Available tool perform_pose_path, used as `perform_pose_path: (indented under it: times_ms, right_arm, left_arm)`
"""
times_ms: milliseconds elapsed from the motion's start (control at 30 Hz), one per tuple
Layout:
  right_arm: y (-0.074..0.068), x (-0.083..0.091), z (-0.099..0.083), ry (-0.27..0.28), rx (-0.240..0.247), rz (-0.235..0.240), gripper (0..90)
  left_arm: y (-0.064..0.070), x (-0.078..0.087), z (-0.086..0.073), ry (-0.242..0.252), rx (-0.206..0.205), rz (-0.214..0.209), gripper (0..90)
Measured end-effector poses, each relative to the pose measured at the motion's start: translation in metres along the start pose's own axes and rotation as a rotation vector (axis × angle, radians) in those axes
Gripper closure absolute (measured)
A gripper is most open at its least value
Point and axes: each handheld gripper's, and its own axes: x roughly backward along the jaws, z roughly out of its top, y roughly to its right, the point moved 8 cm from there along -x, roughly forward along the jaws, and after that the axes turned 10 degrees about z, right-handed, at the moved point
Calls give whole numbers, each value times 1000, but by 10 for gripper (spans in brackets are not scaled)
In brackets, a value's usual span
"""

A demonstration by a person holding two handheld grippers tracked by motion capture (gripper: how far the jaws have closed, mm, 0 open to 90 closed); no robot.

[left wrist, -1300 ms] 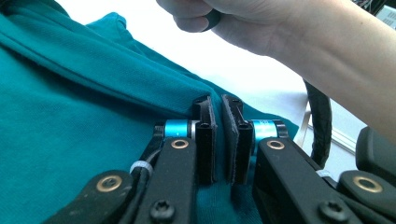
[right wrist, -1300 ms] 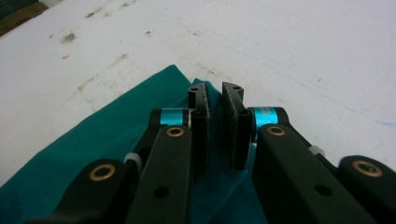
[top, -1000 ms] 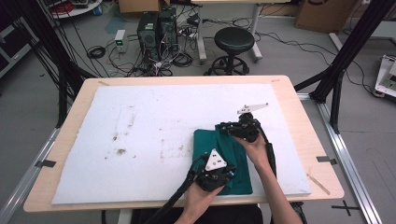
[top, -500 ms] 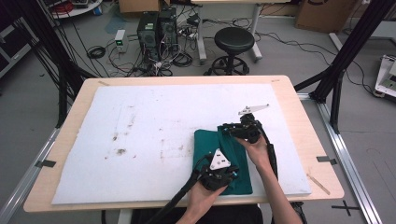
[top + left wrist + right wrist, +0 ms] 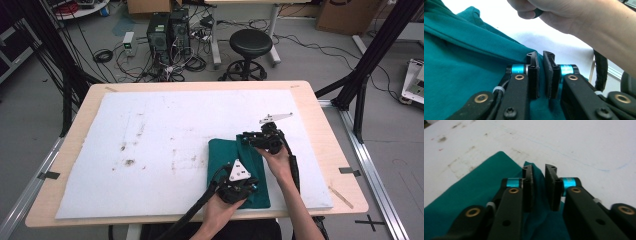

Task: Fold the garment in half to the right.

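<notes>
The left gripper [image 5: 540,72] is showing its two black jaws standing nearly together, a thin fold of the one green cloth [image 5: 461,75] lying in the narrow gap between them; whether they are actually pinching it I cannot tell for sure, though the pads are sitting against the fabric. The right gripper [image 5: 539,187] is holding its two jaws a little apart, with a raised corner of the cloth [image 5: 474,192] standing between them, and no firm clamp is showing.

Counting outward: one cloth, two grippers, two hands. In the high view the left gripper [image 5: 239,186] is sitting over the cloth's near part, close to the table's front edge, its grey three-cornered plate facing up. The right gripper [image 5: 260,141] is resting at the cloth's far right corner. The cloth [image 5: 225,155] is lying folded on the one white sheet [image 5: 150,140] covering the table [image 5: 345,165], toward the front right. The right hand [image 5: 564,15] is appearing above the left gripper's jaws.

Compared with a second ago, the left gripper is sitting slightly nearer the front edge, and the right gripper has shifted a touch toward the right. The cloth's outline is looking much the same.
</notes>
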Motion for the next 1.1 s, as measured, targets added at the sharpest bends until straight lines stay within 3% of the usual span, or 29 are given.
perform_pose_path:
  times_ms: [167, 300, 433, 733, 833, 1000, 1100]
  right_arm:
    - [4, 10, -4, 12, -16, -37, 618]
    - [4, 20, -6, 35, -29, -45, 582]
    - [2, 31, -7, 68, -36, -50, 559]
    - [-12, 55, -2, 180, -18, -64, 572]
    - [-23, 58, 2, 188, 9, -47, 586]
    - [-41, 46, 3, 133, 47, -6, 589]
    - [-37, 34, -1, 87, 55, -49, 588]
  left_arm:
    - [1, 5, 2, 20, 8, -27, 627]
    - [-7, 17, 8, 61, 24, -23, 580]
    - [-23, 33, 16, 107, 42, 8, 572]
    - [-80, 48, 23, 131, 61, 118, 616]
    - [-98, 48, 23, 135, 61, 163, 661]
    - [-120, 44, 27, 162, 40, 253, 694]
    - [-135, 33, 27, 153, 36, 291, 715]
